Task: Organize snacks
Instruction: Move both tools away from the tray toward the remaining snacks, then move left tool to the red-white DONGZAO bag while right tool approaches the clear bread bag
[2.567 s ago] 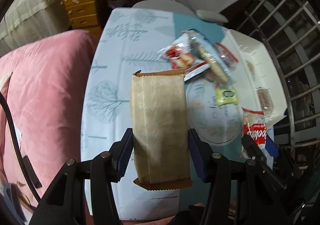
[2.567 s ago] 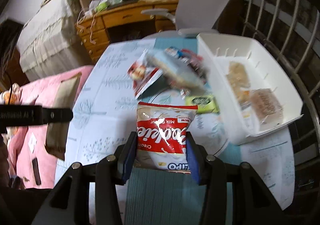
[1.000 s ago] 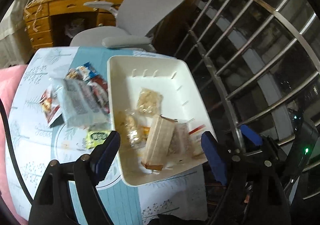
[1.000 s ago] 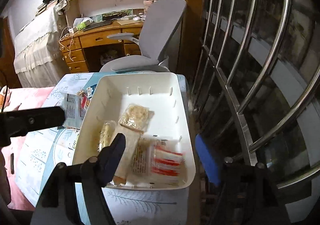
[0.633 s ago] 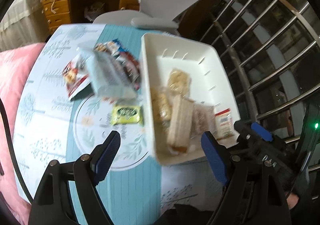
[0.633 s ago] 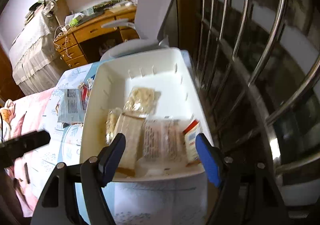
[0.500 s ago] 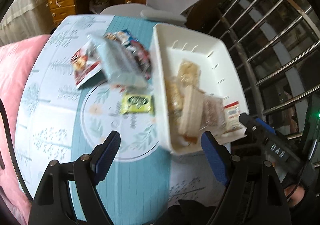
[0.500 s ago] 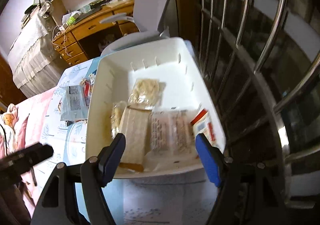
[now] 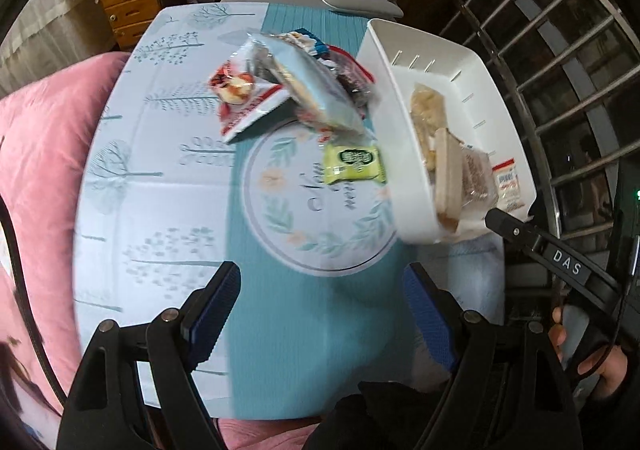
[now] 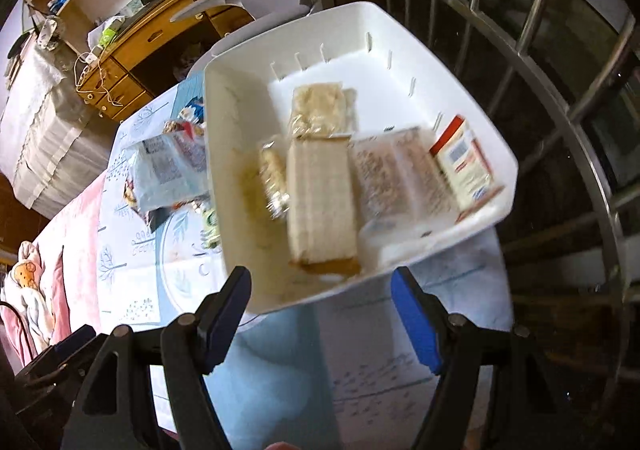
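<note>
White "DAS" lettering marks the black right gripper [image 9: 532, 246].

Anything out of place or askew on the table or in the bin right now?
Nothing spilled or damaged. The white bin sits at the table's edge, its near corner apparently overhanging. The red-and-white cookie packet leans on edge against the bin wall rather than lying flat. Loose snacks lie heaped beside the bin, the green packet alone.

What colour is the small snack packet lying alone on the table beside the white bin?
Lime green with a dark label, seen best in the left wrist view: the small snack packet.
</note>
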{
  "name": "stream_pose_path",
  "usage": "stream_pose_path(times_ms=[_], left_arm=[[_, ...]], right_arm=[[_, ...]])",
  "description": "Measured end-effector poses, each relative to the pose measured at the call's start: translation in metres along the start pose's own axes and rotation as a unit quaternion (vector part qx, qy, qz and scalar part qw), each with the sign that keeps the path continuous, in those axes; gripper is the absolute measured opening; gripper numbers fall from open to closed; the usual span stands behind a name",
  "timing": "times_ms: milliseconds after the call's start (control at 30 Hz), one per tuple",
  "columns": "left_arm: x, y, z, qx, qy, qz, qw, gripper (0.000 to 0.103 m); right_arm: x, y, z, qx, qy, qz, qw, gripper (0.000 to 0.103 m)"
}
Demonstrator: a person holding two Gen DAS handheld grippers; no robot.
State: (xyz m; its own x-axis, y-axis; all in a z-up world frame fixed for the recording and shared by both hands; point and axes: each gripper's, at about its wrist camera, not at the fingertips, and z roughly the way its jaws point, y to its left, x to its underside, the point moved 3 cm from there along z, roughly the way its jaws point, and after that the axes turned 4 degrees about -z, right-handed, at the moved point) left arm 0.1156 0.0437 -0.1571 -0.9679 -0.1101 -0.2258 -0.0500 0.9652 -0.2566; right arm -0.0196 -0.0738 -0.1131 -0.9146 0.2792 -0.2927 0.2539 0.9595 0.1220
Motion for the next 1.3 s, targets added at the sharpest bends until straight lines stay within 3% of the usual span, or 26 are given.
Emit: stream_pose_path(times_ms=[367,600,767,1033,1300], left_arm=[[-0.011,0.072,-0.027,-0.02,0.004,0.064,0.9978,0.084],[-0.025,0.115,-0.019,-0.027,0.033,0.083,0.9956,0.086],[-0.039,0.13,-0.008,-0.018,0.064,0.087,0.994,0.086],[-0.079,0.125,0.012,-0.017,0.075,0.102,0.9918,0.086],[-0.128,0.113,0.058,-0.051,0.102,0.13,0.9848,0.091]], right_arm=[[0.027,0.075,0.01,0.007,-0.026,0.038,0.999,0.072],[0.036,0.121,0.018,0.037,-0.059,0.016,0.997,0.072],[0.037,0.151,0.022,0.061,-0.074,-0.035,0.995,0.072],[0.022,0.171,0.023,0.073,-0.095,-0.109,0.987,0.072],[0.001,0.188,0.05,0.085,-0.115,-0.201,0.969,0.072]])
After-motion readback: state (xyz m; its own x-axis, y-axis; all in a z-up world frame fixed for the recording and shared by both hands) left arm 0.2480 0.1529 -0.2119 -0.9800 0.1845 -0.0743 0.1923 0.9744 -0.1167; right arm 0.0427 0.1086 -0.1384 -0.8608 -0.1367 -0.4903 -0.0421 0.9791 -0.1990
